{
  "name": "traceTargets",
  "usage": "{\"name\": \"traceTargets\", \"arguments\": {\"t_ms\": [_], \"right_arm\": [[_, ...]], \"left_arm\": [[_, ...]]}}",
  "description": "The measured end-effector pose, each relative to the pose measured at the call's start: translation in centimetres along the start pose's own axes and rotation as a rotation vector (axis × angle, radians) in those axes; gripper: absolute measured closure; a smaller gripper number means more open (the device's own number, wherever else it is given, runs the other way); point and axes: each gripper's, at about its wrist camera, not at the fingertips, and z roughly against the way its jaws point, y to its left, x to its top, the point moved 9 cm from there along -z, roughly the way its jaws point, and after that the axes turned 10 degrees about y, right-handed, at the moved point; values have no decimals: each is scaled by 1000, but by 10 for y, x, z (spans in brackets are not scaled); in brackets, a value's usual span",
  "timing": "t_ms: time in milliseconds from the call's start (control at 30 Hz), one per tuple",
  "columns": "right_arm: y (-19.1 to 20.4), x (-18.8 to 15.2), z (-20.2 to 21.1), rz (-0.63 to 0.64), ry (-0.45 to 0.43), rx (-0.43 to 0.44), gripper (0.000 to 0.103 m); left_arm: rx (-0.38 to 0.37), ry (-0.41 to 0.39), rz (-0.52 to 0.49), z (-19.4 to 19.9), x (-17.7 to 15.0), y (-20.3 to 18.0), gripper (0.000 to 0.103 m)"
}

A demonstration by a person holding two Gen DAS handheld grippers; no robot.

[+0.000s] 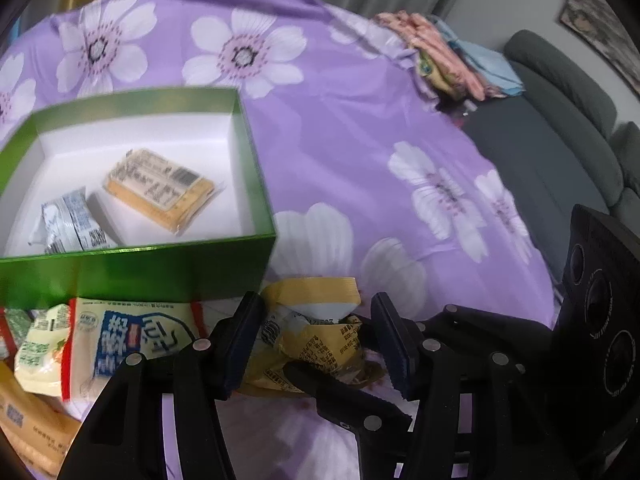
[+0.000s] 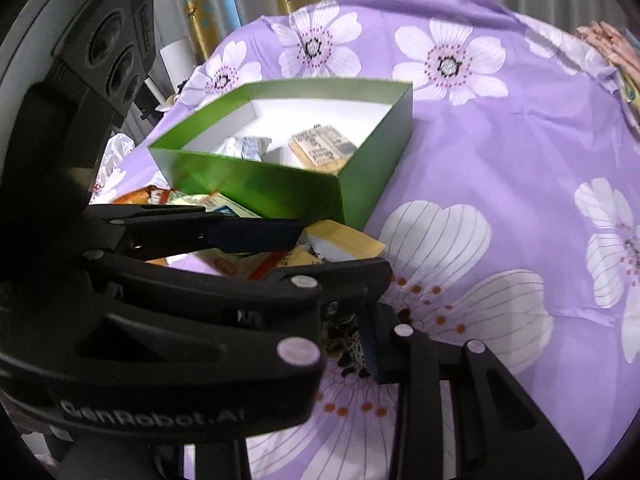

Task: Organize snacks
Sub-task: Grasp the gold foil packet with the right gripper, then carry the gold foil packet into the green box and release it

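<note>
Left claw [image 1: 316, 344] clamps yellow snack pkt [image 1: 316, 344], bottom hidden.

box [image 1: 136, 276]: sitting on the cloth-covered tabletop [image 1: 360, 128]
in the box: two snack packets [image 1: 160, 192] lying side by side
before the box: loose snack packets [image 1: 132, 344] lying in a heap
far edge: folded cloths [image 1: 448, 56] lying stacked

Soft, even indoor light, fairly bright, with no hard glare. Both fisheye views bend straight edges strongly and darken to black at the rim, notably at 9 and 3 o'clock. The green box [image 1: 136, 276] is smeared by motion blur at 8 o'clock; its near wall [image 2: 256, 184] shows streaked sheen. Shadows are faint.
</note>
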Motion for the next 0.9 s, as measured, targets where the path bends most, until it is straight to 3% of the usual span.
{"name": "traceTargets", "arguments": {"t_ms": [500,900], "right_arm": [[26,23,78,64,-157,-49,68],[47,58,83,121,-224,5,68]], "left_arm": [[-15,-164,-56,80,13,-32,46],[6,-231,-25,116,34,-4,46]]}}
